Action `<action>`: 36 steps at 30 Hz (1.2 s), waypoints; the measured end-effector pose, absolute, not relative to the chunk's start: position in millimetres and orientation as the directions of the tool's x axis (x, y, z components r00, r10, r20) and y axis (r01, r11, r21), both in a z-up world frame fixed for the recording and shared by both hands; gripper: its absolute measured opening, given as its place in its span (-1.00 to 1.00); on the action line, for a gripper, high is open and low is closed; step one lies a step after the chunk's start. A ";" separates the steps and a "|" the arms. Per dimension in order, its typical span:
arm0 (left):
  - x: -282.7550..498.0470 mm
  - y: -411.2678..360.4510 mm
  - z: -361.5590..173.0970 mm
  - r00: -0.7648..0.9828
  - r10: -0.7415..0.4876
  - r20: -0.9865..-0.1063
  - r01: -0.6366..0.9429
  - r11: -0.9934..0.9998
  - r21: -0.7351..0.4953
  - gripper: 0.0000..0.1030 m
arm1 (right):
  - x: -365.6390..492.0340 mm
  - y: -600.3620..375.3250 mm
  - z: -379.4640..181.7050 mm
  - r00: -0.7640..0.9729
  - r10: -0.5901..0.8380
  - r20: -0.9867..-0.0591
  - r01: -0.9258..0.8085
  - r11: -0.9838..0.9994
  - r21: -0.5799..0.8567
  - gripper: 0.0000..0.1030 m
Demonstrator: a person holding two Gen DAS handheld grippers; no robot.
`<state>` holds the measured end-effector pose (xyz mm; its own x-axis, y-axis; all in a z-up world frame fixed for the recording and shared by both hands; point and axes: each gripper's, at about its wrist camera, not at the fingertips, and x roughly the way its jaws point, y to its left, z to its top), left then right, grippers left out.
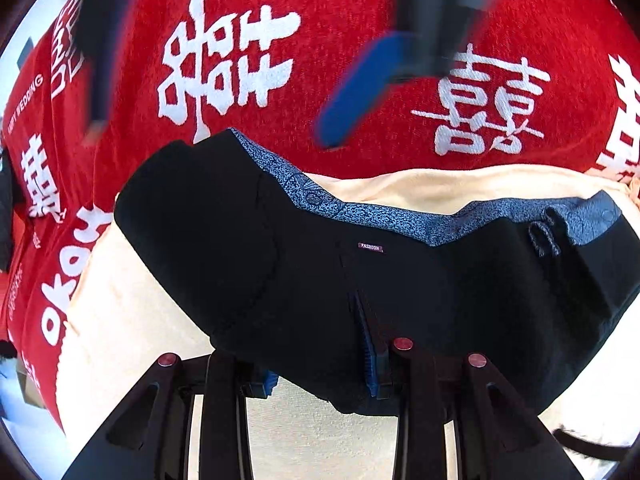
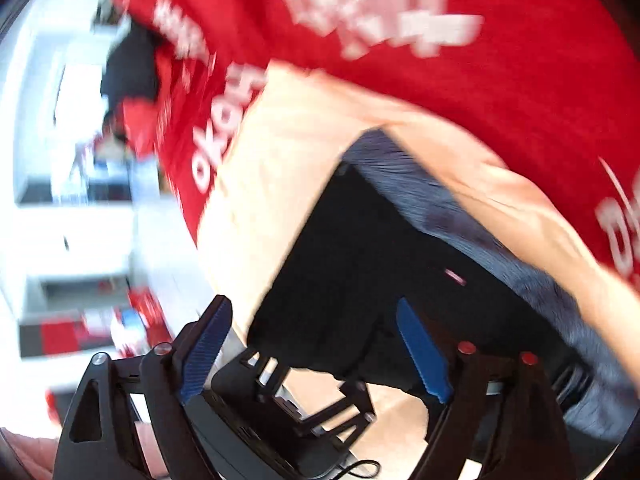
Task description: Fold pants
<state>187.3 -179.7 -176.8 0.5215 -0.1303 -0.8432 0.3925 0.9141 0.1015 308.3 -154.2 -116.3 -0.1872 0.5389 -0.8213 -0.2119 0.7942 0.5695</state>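
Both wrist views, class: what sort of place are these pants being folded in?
Probably a home bedroom or laundry spot: black pants lie on a cream towel over a red blanket printed with white wedding characters, with blurred pale furniture behind.

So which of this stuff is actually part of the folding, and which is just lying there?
In the job:
- pants, black with a blue waistband
- left claw, shut on the pants
- right claw, open

Just there:
- cream towel under the pants
- red cloth with white lettering
- blurred room clutter
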 end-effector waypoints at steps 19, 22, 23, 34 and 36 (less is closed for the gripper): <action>165.8 -230.2 -126.3 0.513 -0.250 -0.821 0.541 0.837 0.083 -0.34 | 253.3 -250.1 -116.4 -0.015 0.638 -0.770 -0.052 0.768 0.638 -0.62; 153.1 -256.0 -105.4 0.492 -0.302 -0.816 0.587 0.808 0.055 -0.34 | 230.8 -297.1 -96.3 0.073 0.679 -0.730 -0.008 0.733 0.681 -0.62; 148.3 -266.8 -99.5 0.484 -0.317 -0.816 0.605 0.795 0.050 -0.34 | 216.6 -322.1 -88.1 0.111 0.690 -0.715 0.009 0.719 0.695 -0.62; 80.9 -421.5 -93.5 0.379 -0.388 -0.840 0.757 0.653 0.040 -0.34 | 108.0 -491.0 -102.7 0.364 0.665 -0.652 0.185 0.634 0.751 -0.62; 75.6 -447.1 -105.9 0.363 -0.368 -0.856 0.766 0.641 0.049 -0.34 | 94.2 -516.8 -120.4 0.377 0.654 -0.656 0.221 0.625 0.749 -0.62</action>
